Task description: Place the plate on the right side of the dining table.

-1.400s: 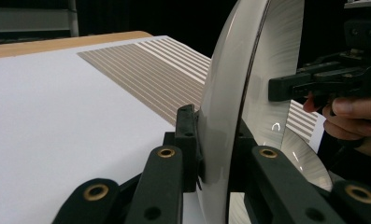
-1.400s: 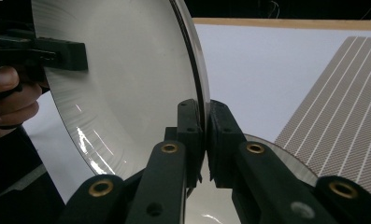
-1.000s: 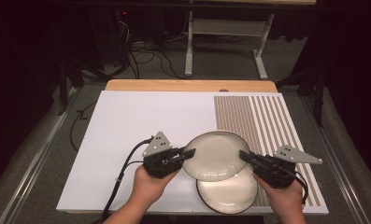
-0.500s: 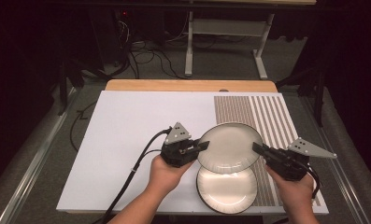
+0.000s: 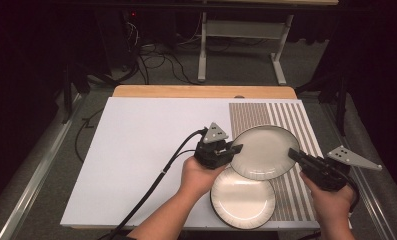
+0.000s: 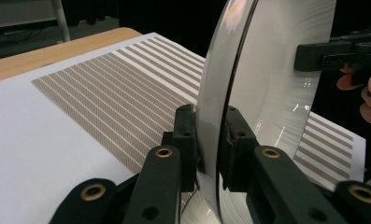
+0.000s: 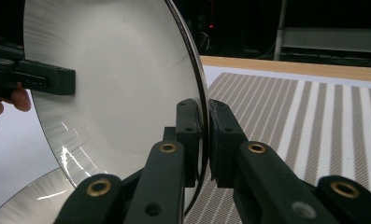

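Observation:
A pale plate with a dark rim hangs tilted just above the table, held from both sides. My left gripper is shut on its left rim, and in the left gripper view the pads pinch the plate's edge. My right gripper is shut on the right rim; the right gripper view shows its jaws clamping the plate. A second, matching plate lies flat on the mat near the front edge, partly under the held one.
A white mat covers the table, with a brown striped patch at the right. The wooden table edge runs along the back. A metal stand and cables sit on the floor behind.
Both hands have carried the held plate to the right and a little farther away, so it covers less of the lower plate. The lower plate has stayed put.

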A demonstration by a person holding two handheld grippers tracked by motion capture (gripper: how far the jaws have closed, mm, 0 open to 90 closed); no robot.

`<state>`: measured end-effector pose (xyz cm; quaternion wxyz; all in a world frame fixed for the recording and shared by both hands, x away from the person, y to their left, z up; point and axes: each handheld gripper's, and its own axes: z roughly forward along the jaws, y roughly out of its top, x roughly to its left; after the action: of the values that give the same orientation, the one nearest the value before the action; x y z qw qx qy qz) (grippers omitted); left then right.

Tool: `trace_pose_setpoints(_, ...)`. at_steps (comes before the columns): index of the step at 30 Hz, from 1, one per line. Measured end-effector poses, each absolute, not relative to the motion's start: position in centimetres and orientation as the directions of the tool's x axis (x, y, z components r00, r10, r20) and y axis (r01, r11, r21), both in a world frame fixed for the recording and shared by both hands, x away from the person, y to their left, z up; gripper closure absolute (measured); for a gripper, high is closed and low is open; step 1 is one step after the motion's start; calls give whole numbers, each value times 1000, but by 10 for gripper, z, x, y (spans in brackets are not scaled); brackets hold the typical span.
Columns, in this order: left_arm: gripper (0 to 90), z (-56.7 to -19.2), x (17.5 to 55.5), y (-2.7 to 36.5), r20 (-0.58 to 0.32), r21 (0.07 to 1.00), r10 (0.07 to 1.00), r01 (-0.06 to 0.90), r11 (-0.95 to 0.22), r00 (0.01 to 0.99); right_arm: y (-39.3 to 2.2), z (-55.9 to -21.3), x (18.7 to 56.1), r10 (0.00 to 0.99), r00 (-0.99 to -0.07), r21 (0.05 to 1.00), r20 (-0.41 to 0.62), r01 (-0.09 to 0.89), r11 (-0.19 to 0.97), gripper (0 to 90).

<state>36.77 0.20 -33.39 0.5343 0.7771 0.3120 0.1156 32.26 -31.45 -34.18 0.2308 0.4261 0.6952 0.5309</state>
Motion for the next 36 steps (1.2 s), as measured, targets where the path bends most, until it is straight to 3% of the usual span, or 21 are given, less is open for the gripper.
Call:
trace_pose_setpoints(17, 760, -340, 401, -48, -144, 899, 593, 355, -256, 793, -352, -343, 331, 895, -429, 937, 121, 347, 39, 861)
trace_pose_setpoints(36, 730, -375, 421, -64, -163, 853, 606, 420, -311, 779, -359, -371, 343, 913, -395, 908, 108, 414, 71, 867)
